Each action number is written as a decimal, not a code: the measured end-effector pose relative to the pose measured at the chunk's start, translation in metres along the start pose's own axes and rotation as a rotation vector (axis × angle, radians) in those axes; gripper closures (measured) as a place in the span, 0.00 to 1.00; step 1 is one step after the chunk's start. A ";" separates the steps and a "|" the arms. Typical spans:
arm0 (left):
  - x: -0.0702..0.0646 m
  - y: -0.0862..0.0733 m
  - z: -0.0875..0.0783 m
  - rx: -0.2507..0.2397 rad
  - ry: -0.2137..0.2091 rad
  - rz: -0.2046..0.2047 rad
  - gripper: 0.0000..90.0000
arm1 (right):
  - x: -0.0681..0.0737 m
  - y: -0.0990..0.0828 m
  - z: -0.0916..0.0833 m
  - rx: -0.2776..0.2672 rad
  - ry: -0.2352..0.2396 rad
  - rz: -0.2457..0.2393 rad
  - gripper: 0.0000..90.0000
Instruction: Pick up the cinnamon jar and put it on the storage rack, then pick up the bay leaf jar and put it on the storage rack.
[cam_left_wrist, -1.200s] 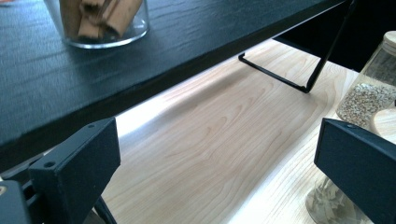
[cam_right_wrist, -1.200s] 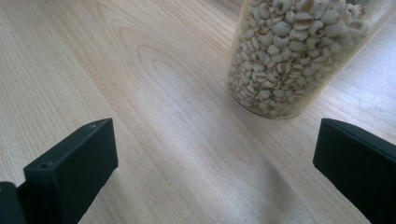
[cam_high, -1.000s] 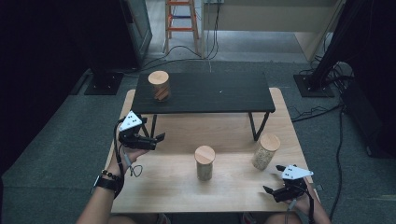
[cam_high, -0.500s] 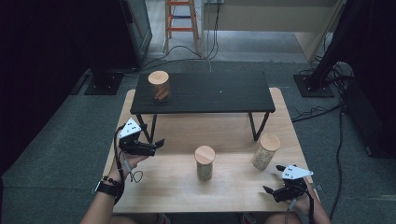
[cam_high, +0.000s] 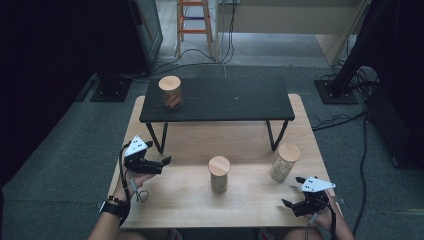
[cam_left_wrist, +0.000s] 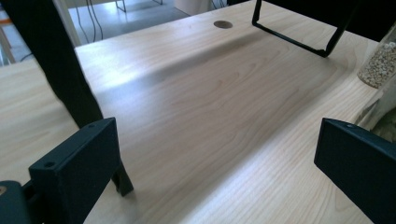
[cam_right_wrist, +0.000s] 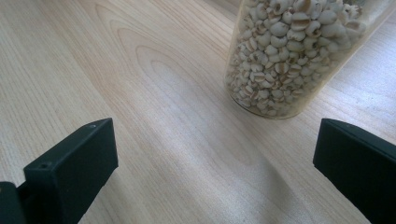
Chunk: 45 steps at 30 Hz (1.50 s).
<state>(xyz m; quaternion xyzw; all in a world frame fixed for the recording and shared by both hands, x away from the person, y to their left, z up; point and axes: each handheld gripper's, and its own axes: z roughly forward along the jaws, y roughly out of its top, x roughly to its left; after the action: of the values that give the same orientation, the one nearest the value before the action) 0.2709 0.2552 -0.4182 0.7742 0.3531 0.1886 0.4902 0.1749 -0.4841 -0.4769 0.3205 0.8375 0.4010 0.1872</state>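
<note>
Three cork-lidded jars stand in the high view: one with brown contents (cam_high: 171, 92) on the left of the black shelf (cam_high: 235, 100), one (cam_high: 219, 174) mid-table, and a grain-filled one (cam_high: 284, 163) to the right. My left gripper (cam_high: 164, 161) hovers open at the table's left, beside the shelf's leg, jaws pointing right. Its own view shows bare wood between the wide jaws (cam_left_wrist: 215, 154). My right gripper (cam_high: 288, 203) rests open near the front right corner. In its view the grain jar (cam_right_wrist: 289, 56) stands just ahead of the empty jaws (cam_right_wrist: 215, 149).
The black shelf stands on thin metal legs (cam_left_wrist: 60, 70) over the wooden table's (cam_high: 250, 210) back half. Cables and stands (cam_high: 345, 85) lie on the grey floor around it. An orange ladder (cam_high: 192, 25) stands behind.
My left gripper has drifted back toward the near edge of the table, staying open. The right gripper and the jars have not moved.
</note>
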 end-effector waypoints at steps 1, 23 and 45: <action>0.000 -0.003 0.000 0.000 0.001 -0.002 0.00 | 0.000 0.000 0.000 0.000 0.000 0.000 0.00; 0.008 -0.049 0.010 0.013 -0.076 -0.052 0.00 | 0.000 -0.001 0.000 -0.005 -0.002 0.007 0.00; 0.011 -0.085 0.007 -0.043 -0.127 -0.087 0.00 | 0.001 -0.006 -0.005 -0.046 -0.015 0.013 0.00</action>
<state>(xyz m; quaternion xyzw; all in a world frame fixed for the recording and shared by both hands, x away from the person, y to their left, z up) 0.2521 0.2819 -0.4976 0.7577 0.3504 0.1253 0.5360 0.1686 -0.4887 -0.4783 0.3247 0.8246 0.4188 0.1982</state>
